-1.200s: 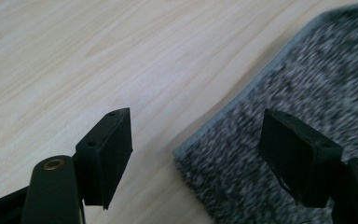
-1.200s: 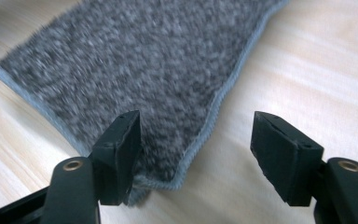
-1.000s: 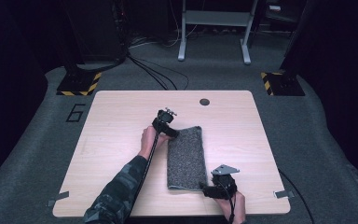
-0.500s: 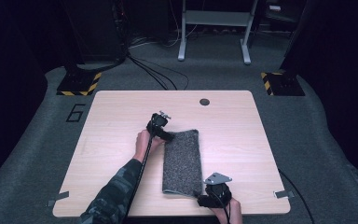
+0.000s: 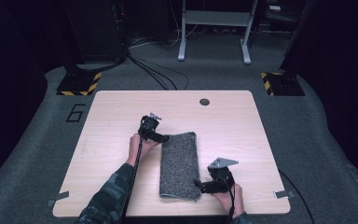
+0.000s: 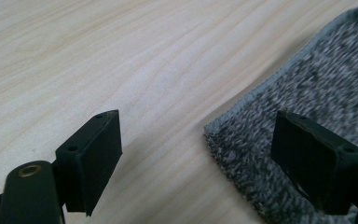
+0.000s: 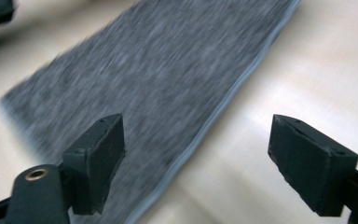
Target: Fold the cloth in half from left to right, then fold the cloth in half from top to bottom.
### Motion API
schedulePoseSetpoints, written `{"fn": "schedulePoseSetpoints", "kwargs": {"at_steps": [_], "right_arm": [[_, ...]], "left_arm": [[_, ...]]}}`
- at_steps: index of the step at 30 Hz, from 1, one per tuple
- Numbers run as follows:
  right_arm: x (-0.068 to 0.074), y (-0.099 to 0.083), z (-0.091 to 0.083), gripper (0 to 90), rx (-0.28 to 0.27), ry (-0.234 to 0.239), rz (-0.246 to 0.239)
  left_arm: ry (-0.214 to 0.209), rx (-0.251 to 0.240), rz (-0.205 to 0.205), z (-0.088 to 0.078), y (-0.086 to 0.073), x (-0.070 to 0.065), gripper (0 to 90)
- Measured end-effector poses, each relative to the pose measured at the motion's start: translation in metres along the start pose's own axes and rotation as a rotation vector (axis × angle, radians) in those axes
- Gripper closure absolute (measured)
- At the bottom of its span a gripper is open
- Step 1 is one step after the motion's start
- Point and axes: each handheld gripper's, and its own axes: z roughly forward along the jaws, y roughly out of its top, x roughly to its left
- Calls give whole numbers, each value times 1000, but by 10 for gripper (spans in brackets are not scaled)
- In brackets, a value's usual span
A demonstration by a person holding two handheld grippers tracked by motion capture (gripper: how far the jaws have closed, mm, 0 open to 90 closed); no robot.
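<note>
Jaws on both of our grippers stood wide apart, and both pairs had just been opening further, with nothing pressed between them. Our left gripper hovered at the far left corner of the folded grey towel, its tips reaching toward the cloth. Seen along the left gripper, one jaw hung over bare wood and the other over the towel, whose hemmed corner lay between them without being pinched. Our right gripper sat by the near right corner of the towel, close to the near edge of the desk, with its grey three-cornered plate on top. Looking along the right gripper, we saw the towel blurred, its stitched edge running between the two jaws; the left jaw stood over the cloth and the right over bare wood. Neither jaw gripped the fabric.

We saw the towel lying flat as a long, narrow strip near the middle of the desk, a little toward the near edge, its length running from the far side to the near side. A small round dark grommet sat near the far edge of the desk, well apart from the towel. Our camouflage sleeve came in over the near edge at the left.
</note>
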Motion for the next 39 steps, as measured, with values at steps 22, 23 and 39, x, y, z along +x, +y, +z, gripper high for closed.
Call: {"fn": "schedulePoseSetpoints", "kwargs": {"at_steps": [22,23,39], "right_arm": [[-77,106,86,251,88,-67,6],[-79,108,90,273,90,-70,10],[-82,109,120,582,161,-80,-18]], "left_arm": [[-23,-3,-17,3,-3,-4,183],[-21,-2,-12,4,-2,-4,198],[-30,12,41,13,-4,-18,459]]}}
